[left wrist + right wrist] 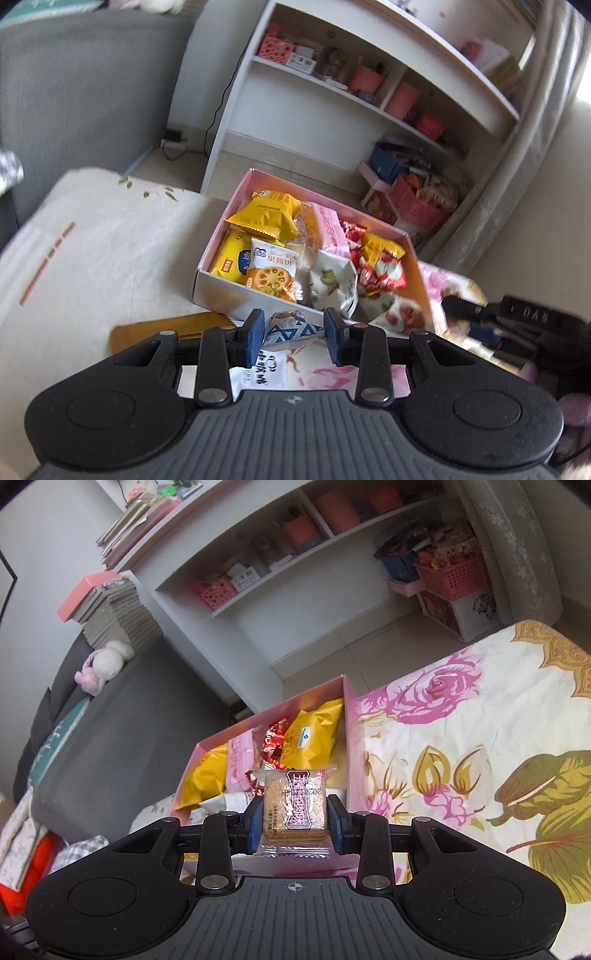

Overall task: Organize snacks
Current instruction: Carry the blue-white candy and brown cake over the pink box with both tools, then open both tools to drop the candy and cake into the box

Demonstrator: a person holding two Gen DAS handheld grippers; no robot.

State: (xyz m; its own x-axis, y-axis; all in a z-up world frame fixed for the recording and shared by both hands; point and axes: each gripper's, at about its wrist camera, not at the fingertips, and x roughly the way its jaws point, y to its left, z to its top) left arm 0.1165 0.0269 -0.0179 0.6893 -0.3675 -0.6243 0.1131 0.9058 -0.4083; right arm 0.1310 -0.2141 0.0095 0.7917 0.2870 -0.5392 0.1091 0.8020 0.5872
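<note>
1. The left tongs [295,332] are closed on a small wrapped snack with a blue-and-white triangle pattern [291,330]. The blue pads [255,334] pinch it at both sides, so it hangs free just in front of the box's near wall.

2. The right tongs [295,821] are clamped narrowly on a clear-wrapped brown biscuit bar [295,805]. They hold it by its two long edges with its printed face up, probably because the flat, stiff packet gives the pads firm sides to press.

3. The pink snack box [218,288] sits open on the bed [480,720] with its floral cover, not on a tabletop. Its low walls leave the contents reachable from above.

4. Inside, the packets look roughly grouped:
   - yellow pillow packs [264,218] at one end;
   - a biscuit pack picturing a round cracker [271,273] beside them;
   - a pink packet [330,229] standing on edge near the middle;
   - red-wrapped sweets [380,271] toward the other end.

5. My guess is that both held snacks are about to go into the box, each with its like. There is little bare space left, so they would have to be slotted in edgewise or laid on top.

6. A flat golden packet [166,330] lies on the bed outside the box, not yet sorted.
</note>
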